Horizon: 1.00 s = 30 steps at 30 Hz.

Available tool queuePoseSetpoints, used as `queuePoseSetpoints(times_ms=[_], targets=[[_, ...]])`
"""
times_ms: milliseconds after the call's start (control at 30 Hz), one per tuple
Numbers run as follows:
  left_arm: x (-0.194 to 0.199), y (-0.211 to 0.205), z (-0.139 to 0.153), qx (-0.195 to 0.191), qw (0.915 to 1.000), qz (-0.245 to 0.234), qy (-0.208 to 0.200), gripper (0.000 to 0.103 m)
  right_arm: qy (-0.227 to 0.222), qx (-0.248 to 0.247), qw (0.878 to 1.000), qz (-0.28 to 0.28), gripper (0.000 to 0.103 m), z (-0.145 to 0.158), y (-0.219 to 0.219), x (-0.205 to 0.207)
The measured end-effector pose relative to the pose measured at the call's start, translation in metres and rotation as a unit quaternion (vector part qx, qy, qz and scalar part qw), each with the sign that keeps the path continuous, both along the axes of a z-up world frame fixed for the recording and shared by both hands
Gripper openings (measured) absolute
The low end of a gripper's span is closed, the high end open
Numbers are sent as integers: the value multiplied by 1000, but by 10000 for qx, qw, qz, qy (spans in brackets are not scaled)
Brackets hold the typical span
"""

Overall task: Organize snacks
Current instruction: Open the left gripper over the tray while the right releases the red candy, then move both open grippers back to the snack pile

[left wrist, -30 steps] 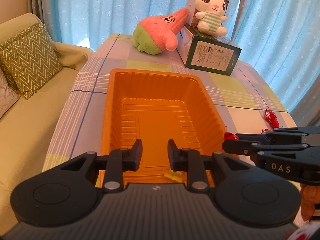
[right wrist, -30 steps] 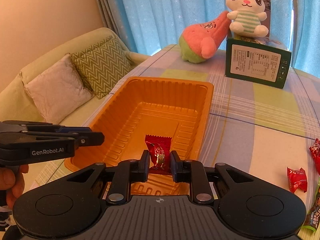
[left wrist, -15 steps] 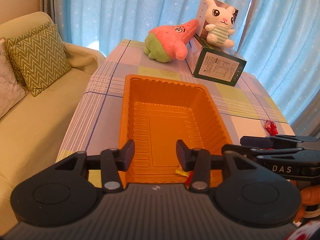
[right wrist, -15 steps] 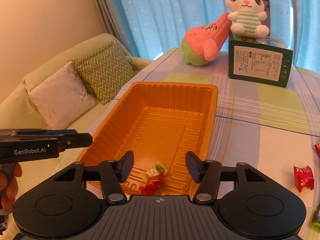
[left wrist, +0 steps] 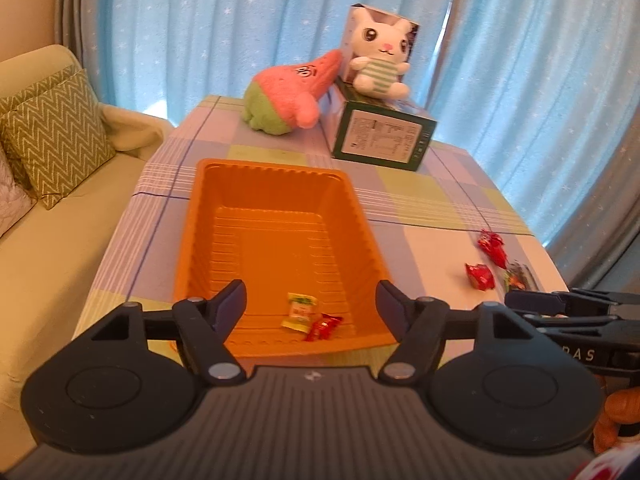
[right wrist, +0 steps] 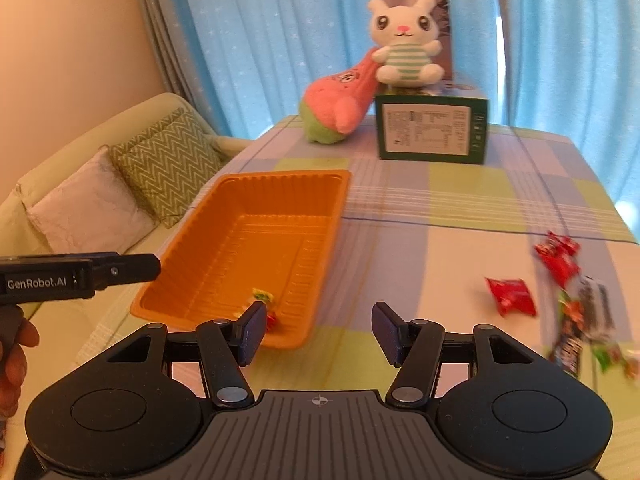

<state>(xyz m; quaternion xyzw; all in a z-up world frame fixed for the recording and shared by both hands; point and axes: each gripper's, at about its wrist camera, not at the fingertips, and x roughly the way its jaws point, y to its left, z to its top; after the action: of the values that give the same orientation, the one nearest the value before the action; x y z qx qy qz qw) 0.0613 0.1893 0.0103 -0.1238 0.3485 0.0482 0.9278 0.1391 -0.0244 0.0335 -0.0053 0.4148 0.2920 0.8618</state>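
An orange tray (left wrist: 276, 196) (right wrist: 280, 192) sits on the checked table. A yellow candy (left wrist: 299, 311) (right wrist: 262, 294) and a red candy (left wrist: 323, 326) (right wrist: 272, 319) lie at its near end. My left gripper (left wrist: 311, 305) is open and empty above the tray's near end. My right gripper (right wrist: 319, 331) is open and empty over the table just right of the tray. Red candies (left wrist: 479, 275) (right wrist: 511, 296) and another red one (left wrist: 493, 246) (right wrist: 558, 256) lie on the table to the right, beside several mixed wrappers (right wrist: 584, 332).
A green box (left wrist: 380, 142) (right wrist: 432, 130) stands at the table's far end with a white bunny plush (left wrist: 379, 62) (right wrist: 404, 50) on it. A pink and green plush (left wrist: 288, 96) (right wrist: 340, 100) leans against it. A sofa with cushions (left wrist: 52, 140) (right wrist: 168, 160) lies left.
My right gripper opened and let the red candy fall into the tray, then drew back to the right. My left gripper opened wider and pulled back from the tray.
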Motion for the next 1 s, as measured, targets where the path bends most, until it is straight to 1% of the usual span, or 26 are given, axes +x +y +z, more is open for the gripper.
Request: queuePoseSetpoints(times_ms=[300, 467, 733, 1000], targets=[[-7, -63, -1, -40, 9991, -421, 20, 78, -4, -102, 9957, -922, 58, 5, -82, -42], [-1, -98, -3, -37, 9973, -735, 78, 79, -22, -110, 9901, -1398, 58, 5, -122, -51], [20, -148, -9, -37, 9932, -1150, 175, 79, -50, -100, 9783, -2071, 58, 9, -176, -53], [45, -186, -16, 23, 9889, -1458, 281, 79, -77, -128, 9712, -2376, 58, 10, -213, -40]])
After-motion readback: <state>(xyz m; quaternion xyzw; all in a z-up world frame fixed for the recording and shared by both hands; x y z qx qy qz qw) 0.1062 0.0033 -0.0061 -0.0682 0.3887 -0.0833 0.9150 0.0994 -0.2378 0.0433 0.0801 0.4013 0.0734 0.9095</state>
